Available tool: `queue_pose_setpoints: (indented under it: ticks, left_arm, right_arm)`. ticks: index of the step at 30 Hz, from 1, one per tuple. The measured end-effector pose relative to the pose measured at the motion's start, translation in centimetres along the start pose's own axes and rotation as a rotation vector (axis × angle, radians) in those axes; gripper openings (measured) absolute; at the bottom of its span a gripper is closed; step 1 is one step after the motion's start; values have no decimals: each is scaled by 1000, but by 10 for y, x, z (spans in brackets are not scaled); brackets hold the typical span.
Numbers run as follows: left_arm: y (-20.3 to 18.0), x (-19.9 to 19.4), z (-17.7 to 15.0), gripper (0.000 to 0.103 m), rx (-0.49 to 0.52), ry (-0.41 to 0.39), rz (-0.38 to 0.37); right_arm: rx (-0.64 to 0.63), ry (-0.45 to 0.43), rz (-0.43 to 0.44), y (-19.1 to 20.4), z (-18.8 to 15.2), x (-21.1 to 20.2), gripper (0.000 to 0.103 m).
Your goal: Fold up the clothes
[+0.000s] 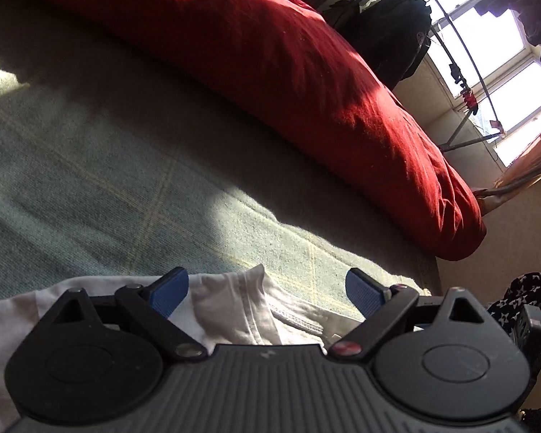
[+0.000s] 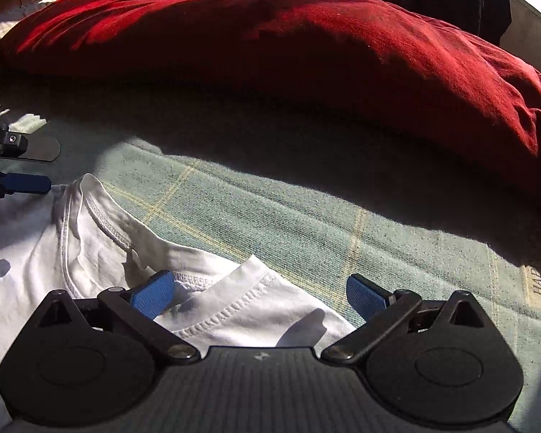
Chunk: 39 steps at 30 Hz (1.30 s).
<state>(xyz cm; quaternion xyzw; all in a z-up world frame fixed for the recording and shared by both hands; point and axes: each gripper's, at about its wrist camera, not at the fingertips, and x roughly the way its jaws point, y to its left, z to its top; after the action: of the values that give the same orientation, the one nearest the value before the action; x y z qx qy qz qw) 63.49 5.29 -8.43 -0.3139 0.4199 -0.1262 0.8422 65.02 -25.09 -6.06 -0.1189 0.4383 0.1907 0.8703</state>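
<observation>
I am holding both tongs wide, gripping nothing: the left gripper [image 1: 267, 290] and the right gripper [image 2: 260, 294] are hovering over the white shirt [image 2: 101, 241], which is lying crumpled on the green blanket [image 2: 270, 216]. Farther back, a red duvet [image 2: 270, 47] is lying across the bed.

1. T-shirt [image 2: 90, 252] lies on blanket [image 2: 306, 223], directly before both grippers.
2. Duvet [image 2: 306, 54] lies behind, across blanket's far side.
3. Left gripper [image 2: 36, 166] at shirt's left edge.
</observation>
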Motion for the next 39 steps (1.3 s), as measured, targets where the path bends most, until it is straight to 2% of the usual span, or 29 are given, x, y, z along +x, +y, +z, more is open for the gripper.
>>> queue_pose_setpoints:
  ticks: [2,4,6,8,13,14,16,18,22,27,30,32,35,37,39]
  left_arm:
    - [5,-2,2,94,-4,3,2]
    - [10,-3,2,94,-8,3,2]
    - [13,-3,2,94,-6,4,7]
    - [15,-1,1,94,2,8,5]
    - [15,-1,-2,94,42,15,7]
    - [14,-1,-2,94,51,15,10]
    - [13,-1,-4,94,75,17,18]
    - [11,-2,-4,94,87,16,25]
    - [8,-5,-3,94,97,9,25]
    - [-1,-9,1,94,108,10,-1]
    - [-12,-11,1,94,155,46,-45]
    - [-19,-10,-3,94,201,102,-82]
    - [-24,-4,-14,94,252,192,-119]
    - [-24,3,-22,94,282,224,-92]
    - [-21,11,-28,94,307,231,-36]
  right_arm:
    - [-57,16,-1,-2,10,1,95]
    - [-118,33,-10,-5,20,2,85]
    - [-140,78,3,-7,25,9,60]
    - [-155,123,24,-8,28,17,51]
    - [-231,159,64,3,29,24,43]
    - [-243,168,75,4,30,26,39]
    - [-280,191,90,8,31,28,23]
    - [-324,210,94,13,31,28,15]
    - [-340,168,50,14,33,19,4]
    - [-283,64,-81,10,34,9,0]
    - [-195,46,-57,1,33,-4,4]
    - [-117,62,-35,-4,25,-17,15]
    - [-36,129,-20,-2,4,-24,17]
    - [19,174,-23,1,-13,-21,21]
    - [64,161,-42,-2,-23,-15,22]
